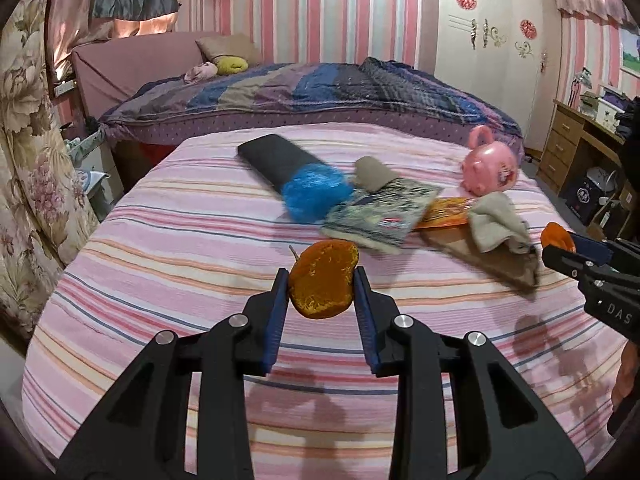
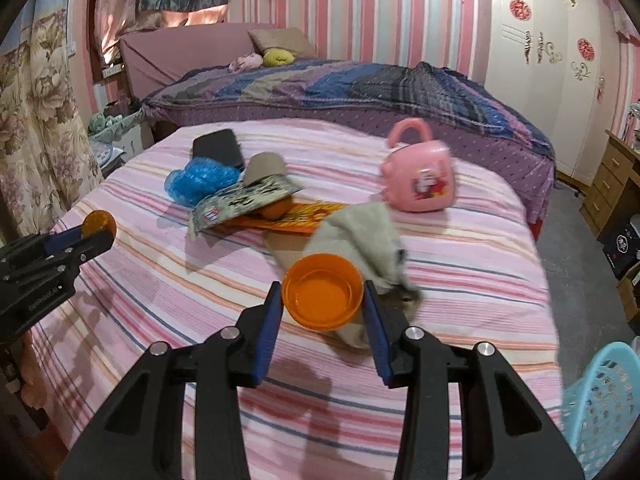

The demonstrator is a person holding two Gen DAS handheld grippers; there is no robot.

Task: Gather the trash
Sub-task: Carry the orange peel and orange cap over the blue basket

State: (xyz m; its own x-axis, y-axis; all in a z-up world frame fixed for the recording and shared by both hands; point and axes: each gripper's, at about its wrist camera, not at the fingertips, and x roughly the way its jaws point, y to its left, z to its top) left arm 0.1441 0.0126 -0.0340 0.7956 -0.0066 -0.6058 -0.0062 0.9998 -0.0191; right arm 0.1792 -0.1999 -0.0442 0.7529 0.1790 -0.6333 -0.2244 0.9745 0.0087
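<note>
My left gripper (image 1: 321, 276) is shut on a piece of orange peel (image 1: 323, 285), held above the pink striped bed sheet (image 1: 180, 280). Off the sheet too, my right gripper (image 2: 322, 288) is shut on a small orange plastic cup (image 2: 322, 298), its hollow facing the camera. The left wrist view catches the right gripper (image 1: 560, 246) at its right edge. Across in the right wrist view, the left gripper (image 2: 98, 236) with the peel (image 2: 98, 222) shows at the left edge. On the bed lie a blue plastic bag (image 2: 202, 182), a silvery snack wrapper (image 2: 244, 200) and an orange wrapper (image 2: 296, 216).
A grey cloth (image 2: 360, 232), a pink toy case (image 2: 420, 176) and a black case (image 2: 218, 148) also lie on the bed. A light blue basket (image 2: 604, 396) stands at the bed's lower right. A wooden desk (image 1: 572, 136) is on the right, a flowered curtain (image 1: 32, 160) on the left.
</note>
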